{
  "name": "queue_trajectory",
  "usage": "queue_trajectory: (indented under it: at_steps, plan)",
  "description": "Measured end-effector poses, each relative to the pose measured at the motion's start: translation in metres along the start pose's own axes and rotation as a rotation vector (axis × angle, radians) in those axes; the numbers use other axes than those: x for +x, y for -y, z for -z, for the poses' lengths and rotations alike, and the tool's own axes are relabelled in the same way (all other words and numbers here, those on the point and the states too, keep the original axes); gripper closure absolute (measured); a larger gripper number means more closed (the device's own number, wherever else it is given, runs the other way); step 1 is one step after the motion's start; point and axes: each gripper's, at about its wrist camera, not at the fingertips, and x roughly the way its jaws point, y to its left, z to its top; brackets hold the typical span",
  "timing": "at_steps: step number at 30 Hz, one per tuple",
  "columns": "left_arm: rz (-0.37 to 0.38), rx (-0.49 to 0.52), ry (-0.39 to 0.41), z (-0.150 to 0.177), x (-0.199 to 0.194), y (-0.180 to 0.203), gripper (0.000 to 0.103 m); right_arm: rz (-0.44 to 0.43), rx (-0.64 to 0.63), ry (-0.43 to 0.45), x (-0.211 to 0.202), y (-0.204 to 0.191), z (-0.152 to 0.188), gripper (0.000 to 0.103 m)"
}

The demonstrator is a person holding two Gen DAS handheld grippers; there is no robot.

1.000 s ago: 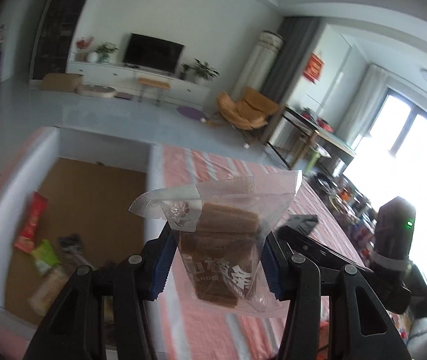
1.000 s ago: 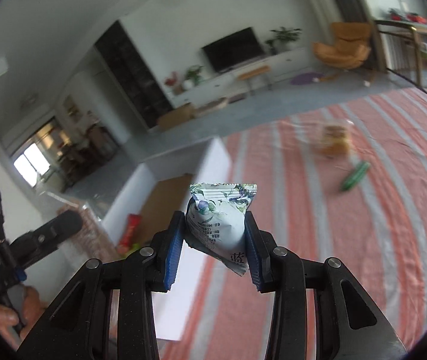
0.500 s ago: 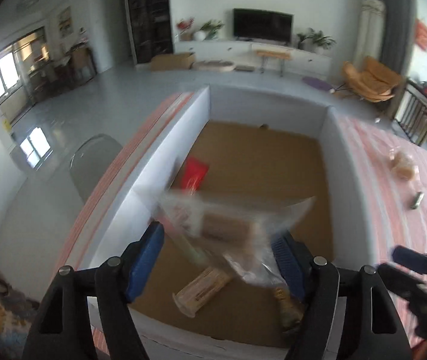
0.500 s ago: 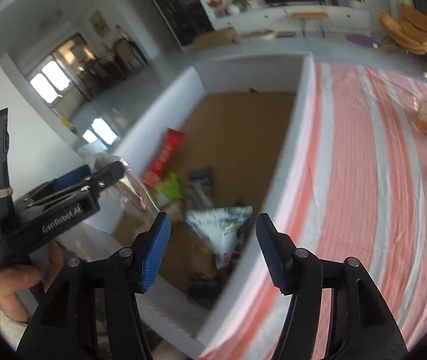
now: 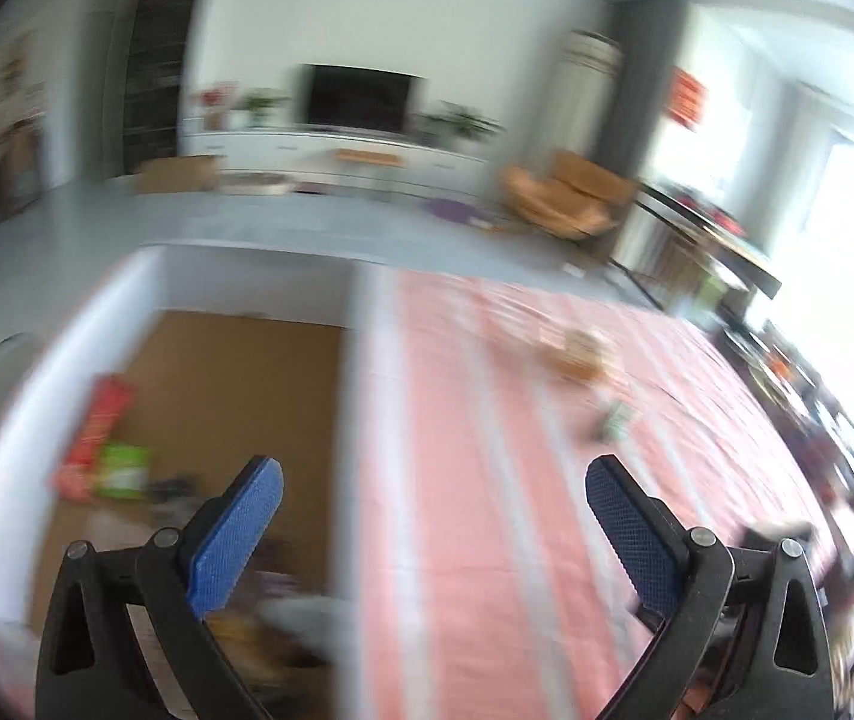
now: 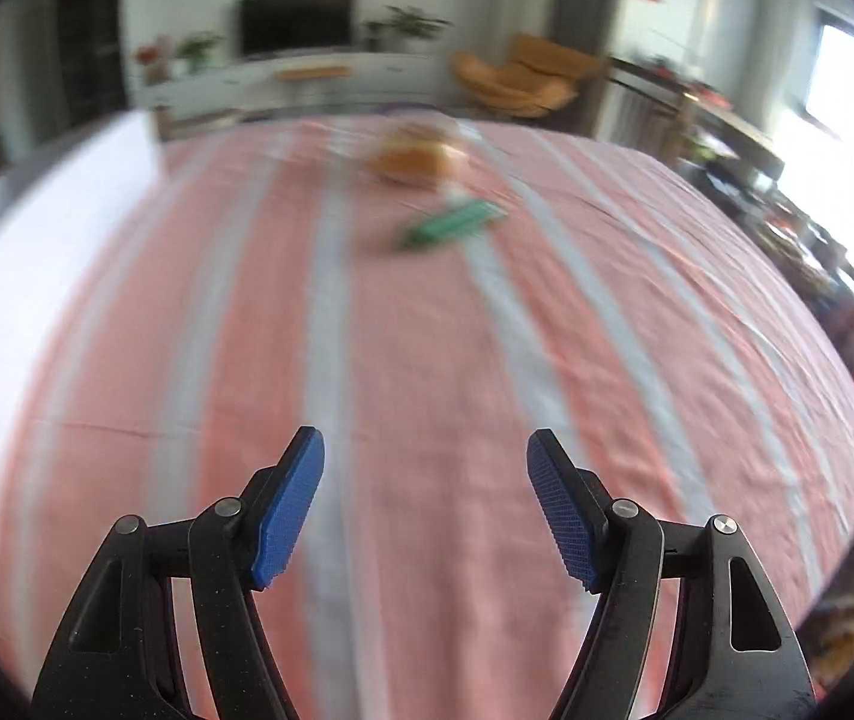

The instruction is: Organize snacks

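Observation:
My left gripper hangs over the right wall of the white box, its jaws opening with nothing between them. Blurred snack packs lie on the box's brown floor: a red pack, a green pack and others beneath my left finger. My right gripper is over the striped cloth, its jaws opening and empty too. Farther out on the cloth lie a clear bag of brown cakes and a green stick pack.
The white box's wall fills the left edge of the right wrist view. Beyond the table's far edge are a grey floor, a TV cabinet and an orange chair. Cluttered shelves run along the right.
Both grippers let go of their snacks over the box and spread wide. Both views have since swung right, from the box toward the striped cloth; the right gripper now faces the snacks lying there.

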Motion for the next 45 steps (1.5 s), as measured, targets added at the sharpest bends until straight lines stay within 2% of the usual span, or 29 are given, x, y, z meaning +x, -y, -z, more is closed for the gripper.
queue_trajectory:
  at_steps: [3, 5, 7, 10, 14, 20, 22, 25, 31, 33, 36, 39, 42, 45]
  plan:
    - [0.069, 0.135, -0.062, 0.013, 0.017, 0.060, 0.002, 0.057, 0.071, -0.010, 0.007, 0.030, 0.016, 0.030]
    - [0.096, 0.199, -0.090, 0.023, 0.031, 0.089, 0.002, 0.031, 0.143, -0.023, 0.013, 0.045, 0.011, 0.030]
    - [0.089, 0.261, -0.114, 0.031, 0.052, 0.119, 0.002, 0.033, 0.175, -0.015, 0.012, 0.056, 0.011, 0.030]
    - [0.048, 0.306, -0.143, 0.044, 0.083, 0.143, 0.002, 0.031, 0.228, -0.037, 0.015, 0.071, 0.018, 0.030]
    - [-0.027, 0.317, -0.171, 0.057, 0.121, 0.146, 0.002, 0.020, 0.297, -0.034, 0.014, 0.087, 0.022, 0.030]
    - [-0.144, 0.343, -0.214, 0.073, 0.181, 0.130, 0.002, 0.023, 0.288, -0.037, 0.013, 0.086, 0.023, 0.029]
    - [-0.165, 0.333, -0.257, 0.078, 0.199, 0.122, 0.002, 0.014, 0.293, -0.035, 0.012, 0.086, 0.022, 0.028]
    - [-0.170, 0.312, -0.316, 0.082, 0.217, 0.110, 0.002, 0.009, 0.294, -0.034, 0.012, 0.084, 0.022, 0.026]
    - [-0.111, 0.242, -0.285, 0.081, 0.219, 0.093, 0.000, -0.022, 0.299, -0.035, 0.012, 0.086, 0.021, 0.023]
    - [-0.093, 0.222, -0.278, 0.081, 0.218, 0.087, 0.000, -0.053, 0.292, -0.040, 0.014, 0.086, 0.020, 0.015]
    - [-0.091, 0.222, -0.271, 0.081, 0.218, 0.087, 0.000, -0.027, 0.187, -0.126, 0.023, 0.075, 0.007, 0.014]
    - [-0.096, 0.217, -0.267, 0.082, 0.218, 0.089, 0.000, -0.145, 0.204, -0.182, 0.043, 0.073, -0.027, 0.015]
    - [-0.097, 0.216, -0.266, 0.082, 0.217, 0.089, 0.000, -0.281, 0.256, -0.230, 0.079, 0.066, -0.074, 0.015]
    - [-0.098, 0.215, -0.265, 0.081, 0.217, 0.089, 0.000, -0.292, 0.260, -0.231, 0.120, 0.049, -0.124, 0.017]
